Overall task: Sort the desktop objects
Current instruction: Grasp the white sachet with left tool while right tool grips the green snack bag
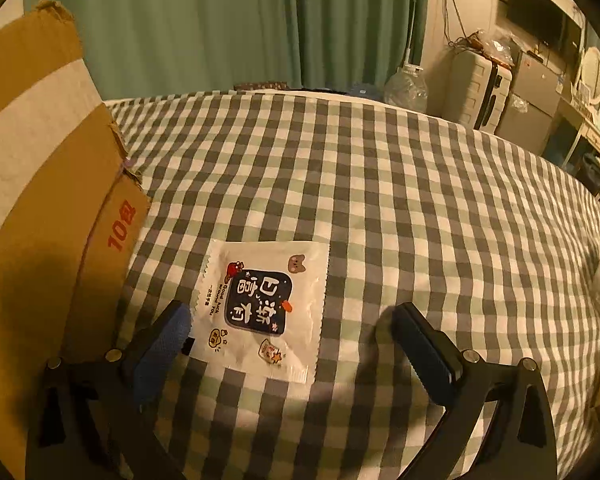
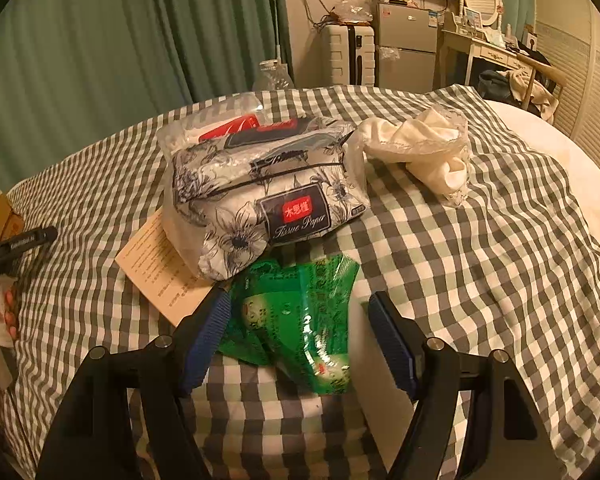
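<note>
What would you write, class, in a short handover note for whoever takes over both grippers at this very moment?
Left gripper: open, empty, jaws either side of the white sachet lying flat on the checked cloth, beside the cardboard box.
Right gripper: open, empty, jaws straddling the green packet.
Behind it: tissue pack resting on a paper sheet, and a crumpled white bag.
Done: nothing visibly sorted.
Left: grasp the sachet and packet, then the other items; the destination is probably the box.

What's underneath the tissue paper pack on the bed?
A printed paper sheet pokes out beneath the tissue paper pack; the green packet's top edge meets it. The rest is covered.
</note>
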A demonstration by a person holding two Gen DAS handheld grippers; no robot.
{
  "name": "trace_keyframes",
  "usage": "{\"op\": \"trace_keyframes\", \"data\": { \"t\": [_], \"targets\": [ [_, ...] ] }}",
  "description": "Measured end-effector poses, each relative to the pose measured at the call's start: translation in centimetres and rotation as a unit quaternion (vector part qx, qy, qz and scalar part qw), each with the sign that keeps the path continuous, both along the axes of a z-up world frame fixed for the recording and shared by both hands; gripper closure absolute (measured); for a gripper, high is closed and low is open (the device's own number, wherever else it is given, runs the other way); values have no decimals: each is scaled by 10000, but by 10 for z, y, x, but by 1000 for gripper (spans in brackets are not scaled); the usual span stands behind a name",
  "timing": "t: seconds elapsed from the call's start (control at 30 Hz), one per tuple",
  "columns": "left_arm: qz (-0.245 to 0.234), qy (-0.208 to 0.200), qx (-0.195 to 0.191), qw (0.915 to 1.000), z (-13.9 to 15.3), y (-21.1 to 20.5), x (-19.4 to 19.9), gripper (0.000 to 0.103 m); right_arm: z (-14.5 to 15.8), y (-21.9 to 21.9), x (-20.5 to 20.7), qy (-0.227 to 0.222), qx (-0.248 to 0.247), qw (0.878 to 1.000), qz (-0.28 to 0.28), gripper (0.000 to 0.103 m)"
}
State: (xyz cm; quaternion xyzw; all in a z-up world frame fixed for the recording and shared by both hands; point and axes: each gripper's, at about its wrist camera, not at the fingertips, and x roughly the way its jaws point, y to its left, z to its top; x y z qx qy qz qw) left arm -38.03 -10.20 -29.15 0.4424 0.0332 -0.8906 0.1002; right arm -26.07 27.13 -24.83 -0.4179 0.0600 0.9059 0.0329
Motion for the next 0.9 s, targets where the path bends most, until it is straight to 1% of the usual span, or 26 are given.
{"op": "trace_keyframes", "data": {
  "t": [0.03,0.07,0.13,0.17,0.2,0.23,0.33,0.37,0.4,0.43,0.47,0.5,0.53,0.57,0.63,0.67,0.7,0.73,0.8,0.9],
  "targets": [
    [-19,13,45,10000,-1,-2,-1,0,1,-1,2,-9,34,10000,3,37],
    [-37,16,105,9999,-2,-5,-4,0,2,-4,4,-14,67,10000,18,39],
    [-17,59,404,9992,-3,-17,1,0,3,-6,7,-10,146,9999,23,44],
    [-22,93,488,9988,-2,-20,6,2,3,-7,8,-16,174,9998,30,46],
    [-18,103,496,9987,-2,-21,7,6,4,-8,9,-22,185,9998,37,47],
    [-21,126,502,9987,-1,-22,9,9,4,-7,8,-23,174,9998,37,49],
    [-32,187,491,9986,1,-24,11,20,7,-3,11,-14,25,10000,19,51],
    [-11,207,433,9988,2,-25,12,30,8,-1,11,-18,-4,10000,13,51],
    [21,224,326,9992,4,-26,14,46,8,0,12,-23,-32,10000,11,51],
    [27,235,219,9995,5,-26,15,55,9,1,10,-27,-55,10000,4,51],
    [15,244,137,9996,4,-27,14,76,9,2,10,-26,-87,10000,-2,51],
    [15,246,44,9997,4,-28,12,90,9,2,10,-36,-116,9999,0,51],
    [15,233,-127,9996,3,-27,12,92,10,2,9,-32,-118,9999,2,51],
    [-19,232,-218,9995,2,-27,14,92,11,2,8,-31,-110,9999,2,51],
    [-56,249,-257,9993,3,-26,15,94,13,0,9,-34,-115,9999,-1,52],
    [-82,264,-279,9992,4,-26,20,95,14,0,10,-26,-116,9999,0,53],
    [-105,274,-290,9991,5,-24,19,95,16,-2,11,-25,-136,9999,36,59],
    [-141,273,-271,9992,5,-24,23,95,19,-3,12,-9,-147,9999,59,64],
    [-194,275,-174,9993,7,-25,30,95,23,-5,15,-9,-143,9999,71,69],
    [-264,367,98,9989,11,-22,42,96,29,-4,19,33,-141,9999,46,71]
  ]
}}
